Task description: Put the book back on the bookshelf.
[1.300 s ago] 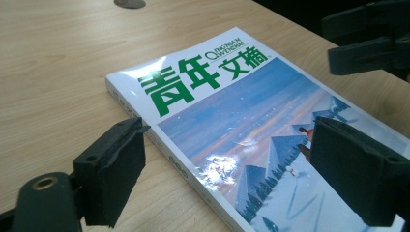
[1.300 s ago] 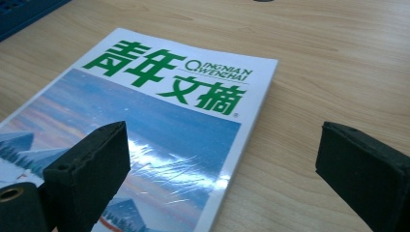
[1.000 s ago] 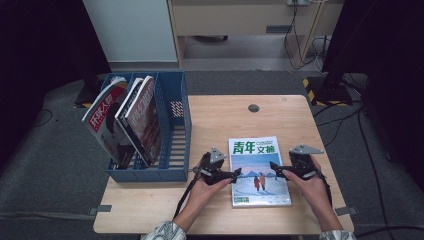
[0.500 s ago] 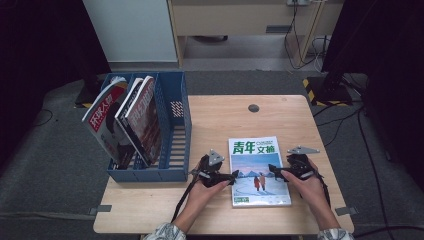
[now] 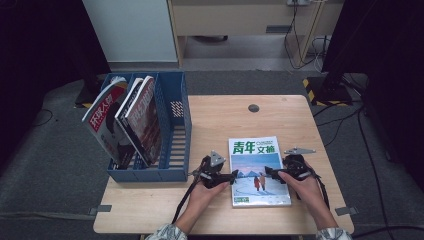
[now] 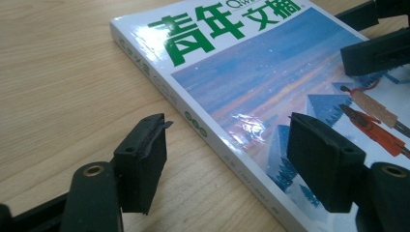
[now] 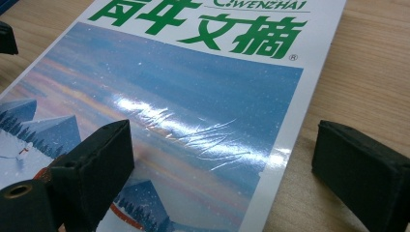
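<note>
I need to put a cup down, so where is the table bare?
Bare wood lies beyond the magazine, around the dark round hole, and along the near left edge below the blue rack. It is crowded at the magazine's sides, where both tools work.

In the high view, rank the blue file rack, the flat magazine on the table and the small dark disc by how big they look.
1. blue file rack, largest.
2. flat magazine, clearly smaller.
3. small dark disc, by far the smallest.
The disc lies farther from the camera, yet that cannot change the order.
</note>
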Demonstrator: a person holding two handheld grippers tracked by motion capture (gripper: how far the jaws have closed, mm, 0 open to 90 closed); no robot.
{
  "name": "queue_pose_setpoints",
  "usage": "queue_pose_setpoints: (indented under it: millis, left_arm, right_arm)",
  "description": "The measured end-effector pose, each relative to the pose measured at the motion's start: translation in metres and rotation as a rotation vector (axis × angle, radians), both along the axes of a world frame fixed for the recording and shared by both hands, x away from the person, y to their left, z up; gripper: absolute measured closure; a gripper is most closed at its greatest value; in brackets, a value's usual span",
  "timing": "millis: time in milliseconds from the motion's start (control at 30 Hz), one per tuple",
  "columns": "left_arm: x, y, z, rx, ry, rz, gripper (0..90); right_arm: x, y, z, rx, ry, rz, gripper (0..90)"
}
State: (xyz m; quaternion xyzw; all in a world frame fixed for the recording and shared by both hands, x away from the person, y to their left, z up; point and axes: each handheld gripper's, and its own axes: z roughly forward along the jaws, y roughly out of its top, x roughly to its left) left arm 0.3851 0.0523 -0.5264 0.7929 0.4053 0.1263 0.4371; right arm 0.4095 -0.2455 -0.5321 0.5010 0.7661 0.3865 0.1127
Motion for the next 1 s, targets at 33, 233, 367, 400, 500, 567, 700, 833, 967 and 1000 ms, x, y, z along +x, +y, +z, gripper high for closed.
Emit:
queue_pose_setpoints:
  millis: [33,233,367,400,500,567,700,833,967,1000]
  left_arm:
    - [0.0000,-0.0006,-0.0001,0.002,0.001,-0.002,30.6]
    - [-0.0002,-0.0042,-0.0035,0.024,0.011,-0.005,30.7]
    - [0.0000,-0.0065,-0.0050,0.022,0.016,-0.009,30.3]
    - [0.0002,-0.0066,-0.0051,0.021,0.017,-0.010,30.4]
    - [0.0013,-0.0061,-0.0062,0.007,0.030,-0.014,30.5]
    - [0.0023,-0.0054,-0.0072,-0.015,0.049,-0.011,30.8]
    - [0.0026,-0.0053,-0.0089,-0.043,0.064,-0.017,32.8]
    - [0.0022,-0.0088,-0.0100,-0.063,0.099,-0.048,32.9]
    - [0.0012,-0.0099,-0.0097,-0.056,0.092,-0.046,32.5]
    - [0.0012,-0.0100,-0.0097,-0.056,0.091,-0.046,32.5]
  right_arm:
    - [0.0002,0.0000,-0.0001,-0.001,-0.001,0.002,7.7]
    - [0.0009,0.0007,-0.0020,-0.003,-0.017,0.018,7.7]
    - [0.0009,0.0018,-0.0025,0.002,-0.026,0.027,9.0]
    - [0.0008,0.0016,-0.0024,0.003,-0.025,0.029,9.3]
    - [0.0009,0.0008,-0.0021,0.003,-0.024,0.033,10.4]
    - [0.0004,0.0011,-0.0009,0.016,-0.013,0.026,11.8]
    - [0.0005,-0.0002,0.0001,0.017,-0.007,0.024,14.4]
    - [0.0009,-0.0039,0.0019,0.008,-0.006,0.030,19.7]
    - [-0.0007,-0.0042,0.0046,-0.003,-0.016,0.017,25.3]
    - [-0.0017,-0.0048,0.0060,-0.012,-0.023,0.014,28.6]
